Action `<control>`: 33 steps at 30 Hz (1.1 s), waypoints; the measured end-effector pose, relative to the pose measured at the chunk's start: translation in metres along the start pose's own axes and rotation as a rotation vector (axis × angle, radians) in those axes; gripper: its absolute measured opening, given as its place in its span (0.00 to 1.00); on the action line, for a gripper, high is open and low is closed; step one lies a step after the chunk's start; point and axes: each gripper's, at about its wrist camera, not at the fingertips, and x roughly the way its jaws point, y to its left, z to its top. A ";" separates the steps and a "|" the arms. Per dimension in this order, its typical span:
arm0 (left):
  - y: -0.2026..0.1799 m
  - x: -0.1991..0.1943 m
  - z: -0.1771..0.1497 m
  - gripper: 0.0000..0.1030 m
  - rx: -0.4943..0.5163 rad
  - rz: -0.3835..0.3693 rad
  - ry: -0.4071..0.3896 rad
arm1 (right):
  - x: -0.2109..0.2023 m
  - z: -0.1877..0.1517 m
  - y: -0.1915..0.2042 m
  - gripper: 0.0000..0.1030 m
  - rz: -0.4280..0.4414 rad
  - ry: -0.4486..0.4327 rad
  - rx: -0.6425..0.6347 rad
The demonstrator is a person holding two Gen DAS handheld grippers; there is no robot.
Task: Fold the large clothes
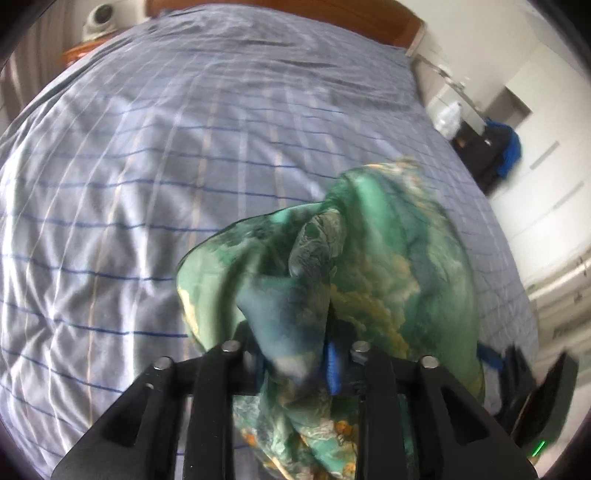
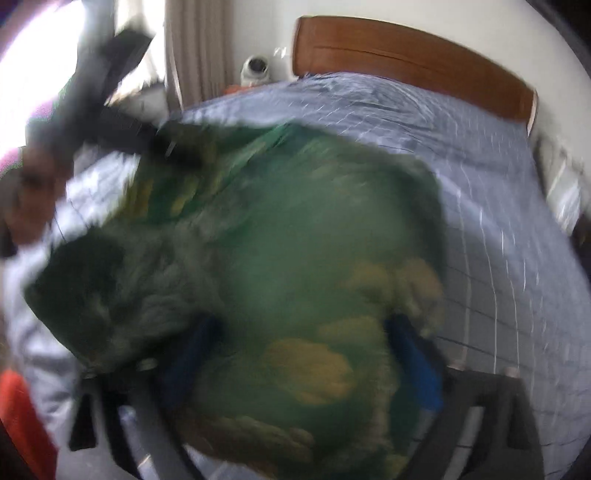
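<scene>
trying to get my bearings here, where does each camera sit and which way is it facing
Left wrist: on the left gripper, looking down along its fingers across the checked bedspread toward the wooden headboard; the fingers pinch the green patterned garment.
Right wrist: on the right gripper, blurred, facing the same headboard; its blue-padded fingers stand wide apart with the garment between and the other gripper upper left.
Shared: garment, bedspread, headboard.

Left wrist cam is sitting close above the bed [image 1: 184,184], looking down and fwd along its tool [image 1: 295,354] toward the headboard [image 1: 280,9] at 12 o'clock. Right wrist cam is looking likewise, headboard at 1 o'clock, blurred. Both are sharing the bed and green garment [image 1: 388,240].
</scene>
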 end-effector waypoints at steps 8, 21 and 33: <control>-0.003 -0.069 -0.015 0.79 -0.069 0.046 -0.141 | 0.012 -0.004 0.024 1.00 -0.123 0.013 -0.016; 0.002 0.001 -0.089 0.79 -0.204 -0.021 -0.017 | 0.008 -0.005 0.007 1.00 -0.052 -0.021 0.016; 0.034 0.023 -0.088 1.00 -0.281 -0.129 -0.004 | -0.034 -0.060 -0.118 1.00 0.332 -0.005 0.558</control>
